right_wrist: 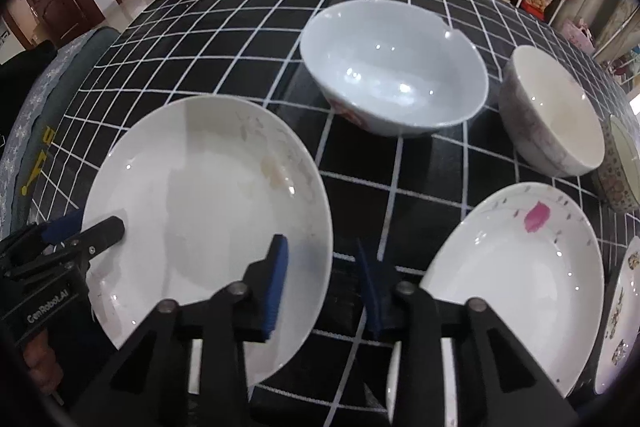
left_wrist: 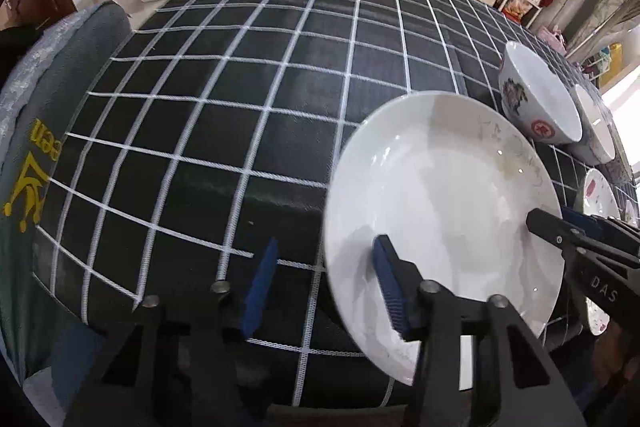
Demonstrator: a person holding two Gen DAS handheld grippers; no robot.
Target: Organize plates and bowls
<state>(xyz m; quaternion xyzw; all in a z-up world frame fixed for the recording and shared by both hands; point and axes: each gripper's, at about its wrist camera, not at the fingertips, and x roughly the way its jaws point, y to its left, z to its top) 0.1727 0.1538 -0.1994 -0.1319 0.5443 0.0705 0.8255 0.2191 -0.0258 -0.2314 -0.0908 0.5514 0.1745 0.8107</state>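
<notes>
With jaws standing apart, the right hand-held gripper is hovering between two plates on the checked counter, the plain white plate lying nearer at its 10 o'clock, while the left hand-held gripper, also parted, is straddling that plate's rim.

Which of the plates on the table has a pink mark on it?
The plate with the pink mark, front right in the right wrist view. Its rim carries a pink blotch and small grey flecks; the plain white plate at left has neither.
</notes>
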